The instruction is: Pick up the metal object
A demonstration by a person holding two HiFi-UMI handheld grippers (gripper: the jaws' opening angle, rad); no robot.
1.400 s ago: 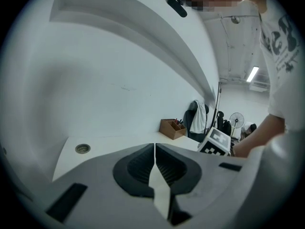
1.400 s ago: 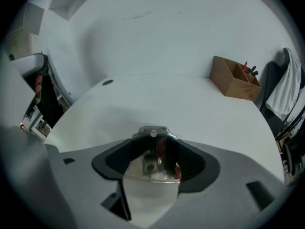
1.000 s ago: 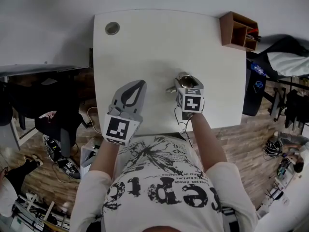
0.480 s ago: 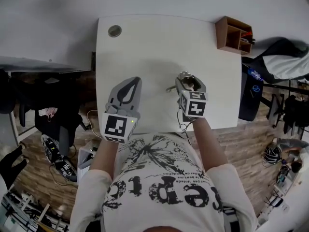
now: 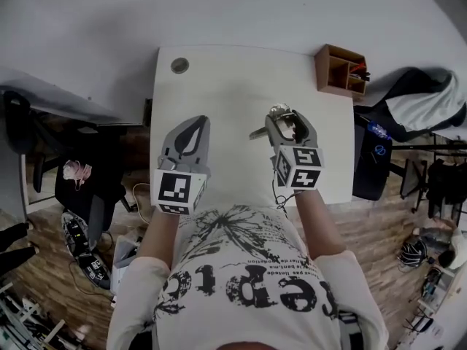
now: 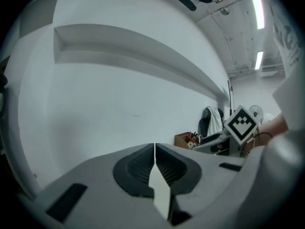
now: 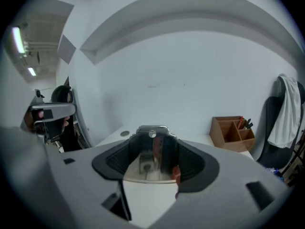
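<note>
Two grey claws, one in each of the person's hands, are held over the near half of the white rectangular bench (image 5: 226, 86). One shiny silver metal object (image 5: 276, 111) (image 7: 151, 130) is the only loose thing near them: it sits between the jaws of the right claw (image 5: 288, 119) (image 7: 153, 142), above the bench's middle and towards its right side. That claw's jaws stand part-way apart and press against the object's two sides, their ribbed dark pads against its mirror-like wall; one thin handle-like part sticks out of it towards the bench's left. Whether the object touches the bench top I cannot tell. The left claw (image 5: 198, 121) (image 6: 155, 148) is over the bench's left near part with its jaws pressed together tip to tip and nothing between them. Each claw carries one black-and-white marker cube (image 5: 176, 192), so two in all. One brown wooden organiser box (image 5: 339, 68) (image 7: 231, 132) with several compartments stands on the bench's far right corner, and one round grey cable hole (image 5: 179, 65) marks its far left corner.
</note>
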